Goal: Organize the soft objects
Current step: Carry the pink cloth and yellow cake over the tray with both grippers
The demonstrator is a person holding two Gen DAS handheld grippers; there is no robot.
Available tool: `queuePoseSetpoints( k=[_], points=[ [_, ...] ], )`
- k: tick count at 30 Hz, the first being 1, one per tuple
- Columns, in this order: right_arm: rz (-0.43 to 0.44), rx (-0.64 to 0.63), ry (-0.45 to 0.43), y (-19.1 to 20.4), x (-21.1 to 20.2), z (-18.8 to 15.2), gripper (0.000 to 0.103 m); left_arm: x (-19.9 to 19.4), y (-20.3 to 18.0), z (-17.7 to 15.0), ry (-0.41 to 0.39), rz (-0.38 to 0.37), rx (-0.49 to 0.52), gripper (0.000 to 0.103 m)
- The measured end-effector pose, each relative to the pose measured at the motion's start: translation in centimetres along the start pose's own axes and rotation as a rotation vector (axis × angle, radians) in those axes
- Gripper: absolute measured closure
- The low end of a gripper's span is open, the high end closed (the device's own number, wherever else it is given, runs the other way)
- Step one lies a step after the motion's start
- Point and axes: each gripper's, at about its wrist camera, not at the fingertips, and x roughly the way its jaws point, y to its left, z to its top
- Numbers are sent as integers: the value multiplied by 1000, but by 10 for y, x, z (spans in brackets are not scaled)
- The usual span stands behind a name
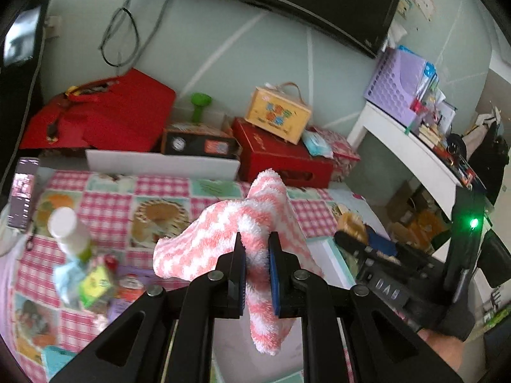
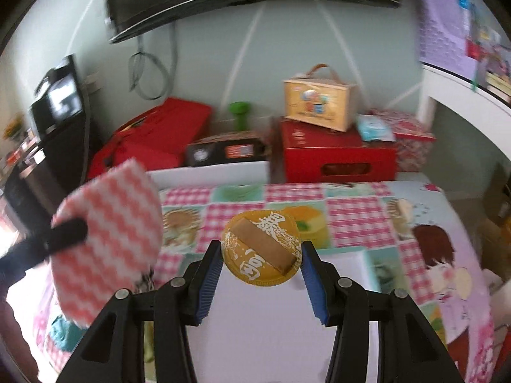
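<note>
In the left wrist view, at the lower centre of the frame, the left gripper (image 1: 255, 249) is seen clenched on a pink-and-white zigzag cloth (image 1: 223, 233), which is bunched between the blue pads and hangs below them, clear of the surface. In the right wrist view, at the centre, a round gold pad (image 2: 262, 249) with a tan strap and white characters is grasped by its edges in the right gripper (image 2: 262, 255); the same cloth (image 2: 108, 223) is seen blurred at the left of that frame. Beyond, the checked patchwork tabletop (image 2: 351, 210) is spread across the middle of the frame, with a white panel (image 2: 287, 319) lying directly under the right gripper. Farther back, red boxes (image 2: 338, 156) and a yellow carry case (image 2: 319, 102) are stacked against the pale green wall.

The step in hand is judged to be a carry, both soft items being lifted. A destination for them cannot be identified; a place must be chosen, and each item lowered before it is released.
</note>
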Motion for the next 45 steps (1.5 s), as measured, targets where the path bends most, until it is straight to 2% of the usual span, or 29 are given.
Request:
queuePoseSetpoints(
  k=[6, 16, 23, 28, 35, 45],
  points=[
    [-118, 63, 14, -45, 9, 0, 51, 37, -19, -18, 50, -24, 28, 91],
    [-163, 167, 52, -93, 23, -12, 51, 75, -36, -37, 114, -53, 74, 91],
    [-161, 195, 86, -103, 41, -22, 51, 96, -35, -47, 122, -57, 87, 90],
    [-155, 190, 139, -103, 66, -32, 51, 115, -25, -55, 156, -51, 59, 90],
    [-161, 178, 208, -101, 92, -45, 51, 134, -10, -66, 195, 2, 31, 90],
    [-164, 144, 254, -94, 116, -57, 50, 149, -3, -75, 238, 76, 40, 88]
  ],
)
